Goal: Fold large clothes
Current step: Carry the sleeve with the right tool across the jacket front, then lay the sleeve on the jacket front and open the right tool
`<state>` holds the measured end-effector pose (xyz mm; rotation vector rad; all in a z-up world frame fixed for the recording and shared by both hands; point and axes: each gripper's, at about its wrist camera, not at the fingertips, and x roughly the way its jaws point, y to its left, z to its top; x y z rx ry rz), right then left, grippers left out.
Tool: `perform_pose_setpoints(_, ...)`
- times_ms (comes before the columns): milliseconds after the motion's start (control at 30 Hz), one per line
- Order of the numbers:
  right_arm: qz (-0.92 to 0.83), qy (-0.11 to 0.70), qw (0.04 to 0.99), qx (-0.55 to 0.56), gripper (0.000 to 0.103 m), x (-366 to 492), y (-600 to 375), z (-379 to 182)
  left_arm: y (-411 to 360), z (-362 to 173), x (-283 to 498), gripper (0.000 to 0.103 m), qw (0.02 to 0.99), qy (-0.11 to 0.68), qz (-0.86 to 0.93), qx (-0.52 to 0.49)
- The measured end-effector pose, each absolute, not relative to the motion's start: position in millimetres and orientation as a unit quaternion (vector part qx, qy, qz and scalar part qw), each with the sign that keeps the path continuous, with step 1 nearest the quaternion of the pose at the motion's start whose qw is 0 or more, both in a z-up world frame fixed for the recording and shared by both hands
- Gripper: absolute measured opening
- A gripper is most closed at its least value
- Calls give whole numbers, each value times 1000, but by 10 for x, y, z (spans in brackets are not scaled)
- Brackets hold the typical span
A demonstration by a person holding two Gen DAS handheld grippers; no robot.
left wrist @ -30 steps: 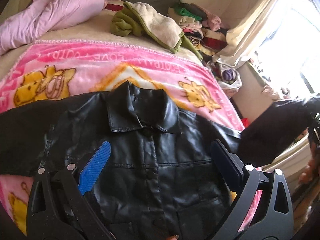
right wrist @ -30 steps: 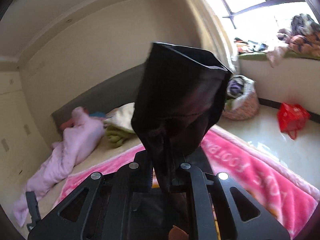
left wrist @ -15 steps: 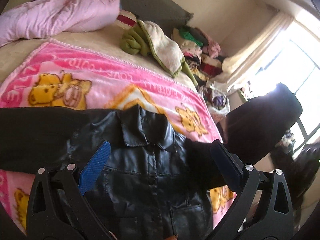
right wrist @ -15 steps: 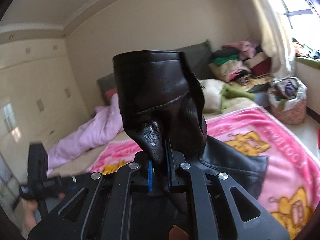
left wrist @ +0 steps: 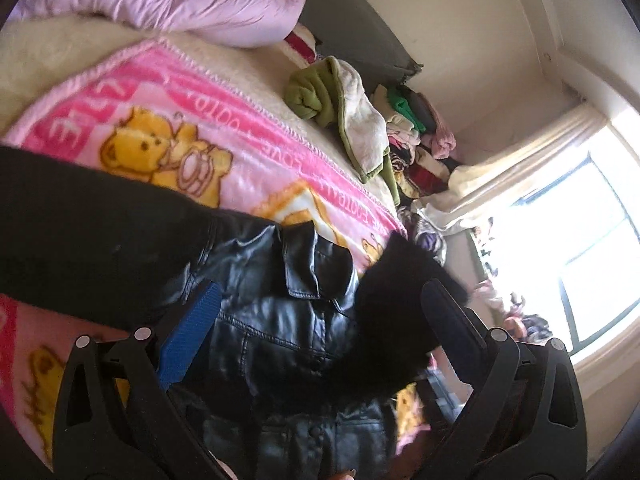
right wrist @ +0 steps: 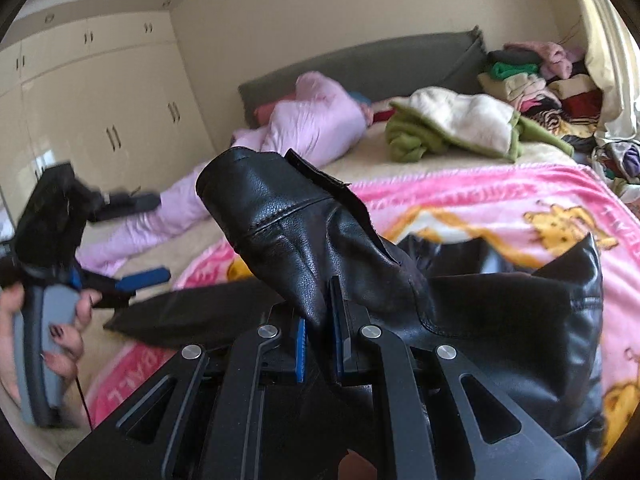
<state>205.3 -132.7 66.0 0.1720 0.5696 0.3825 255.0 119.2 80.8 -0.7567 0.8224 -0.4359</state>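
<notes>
A black leather jacket point(left wrist: 288, 332) lies face up on the pink bear blanket point(left wrist: 168, 120), collar away from me. Its left sleeve point(left wrist: 80, 240) stretches out to the left. My left gripper point(left wrist: 320, 312) is open and empty above the jacket's chest. My right gripper point(right wrist: 320, 340) is shut on the cuff end of the right sleeve point(right wrist: 288, 232) and holds it up over the jacket body point(right wrist: 520, 320). The raised sleeve shows as a dark mass in the left wrist view point(left wrist: 400, 312). The left gripper also shows at the left of the right wrist view point(right wrist: 136, 280), open.
A pink quilt point(right wrist: 312, 124) and a green and cream garment point(right wrist: 452, 124) lie at the head of the bed. A pile of folded clothes point(right wrist: 532, 76) stands by the curtain point(left wrist: 500, 176). Wardrobe doors point(right wrist: 100, 120) are at the left.
My right gripper has carried the sleeve from out over the bed's right edge inward over the jacket body. The left gripper has tilted and moved left, still open.
</notes>
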Motion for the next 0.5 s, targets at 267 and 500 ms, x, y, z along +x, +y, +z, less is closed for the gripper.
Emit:
perform_pose_setpoints(267, 197, 342, 917, 59, 15, 2108, -1046, 47, 1169, 478, 2537, 94, 816, 425, -196, -339)
perform_pose_setpoints(500, 206, 390, 896, 49, 59, 2055, -1002, -283, 1119, 130, 2563, 94, 797, 468, -188, -332)
